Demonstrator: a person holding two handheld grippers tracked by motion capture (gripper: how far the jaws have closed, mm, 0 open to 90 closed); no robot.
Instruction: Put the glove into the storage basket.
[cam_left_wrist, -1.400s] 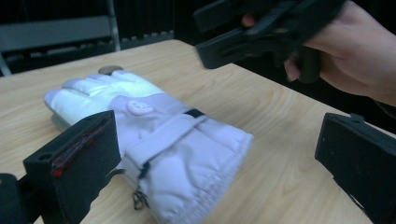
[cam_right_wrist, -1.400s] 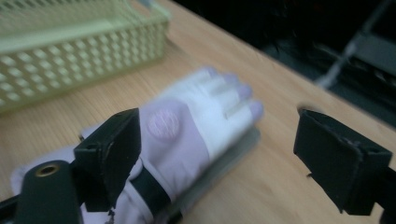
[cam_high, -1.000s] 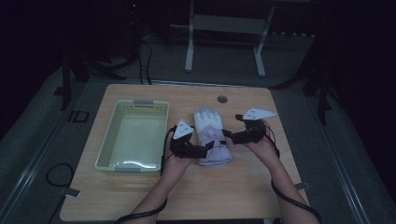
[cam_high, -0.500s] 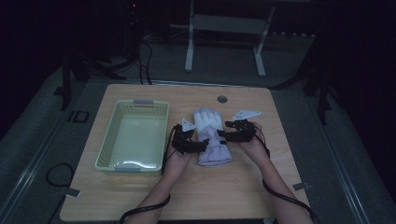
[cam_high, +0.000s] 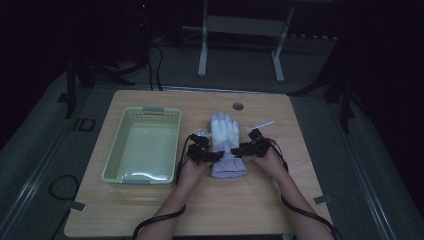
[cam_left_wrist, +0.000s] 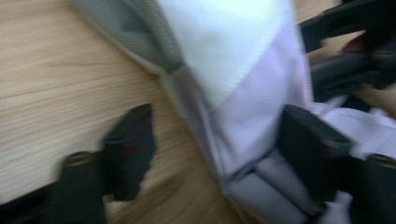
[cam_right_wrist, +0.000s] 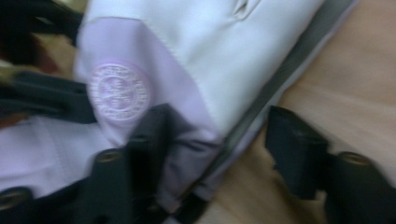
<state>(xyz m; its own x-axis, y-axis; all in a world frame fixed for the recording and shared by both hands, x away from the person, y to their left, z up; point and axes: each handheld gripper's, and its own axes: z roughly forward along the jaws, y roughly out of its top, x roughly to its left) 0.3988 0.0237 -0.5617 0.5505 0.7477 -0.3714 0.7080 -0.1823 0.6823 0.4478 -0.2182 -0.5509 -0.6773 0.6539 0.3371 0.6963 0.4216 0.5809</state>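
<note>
Both forearms reach forward; left tool (cam_high: 212, 155) and right tool (cam_high: 239, 149) point inward, jaws just closing, half-spread.

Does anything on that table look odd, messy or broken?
Nothing stands out. The glove lies flat on the table, fingers pointing away from the person, with the left gripper and right gripper at its two sides near the wrist. The basket sits square and looks undamaged.
</note>
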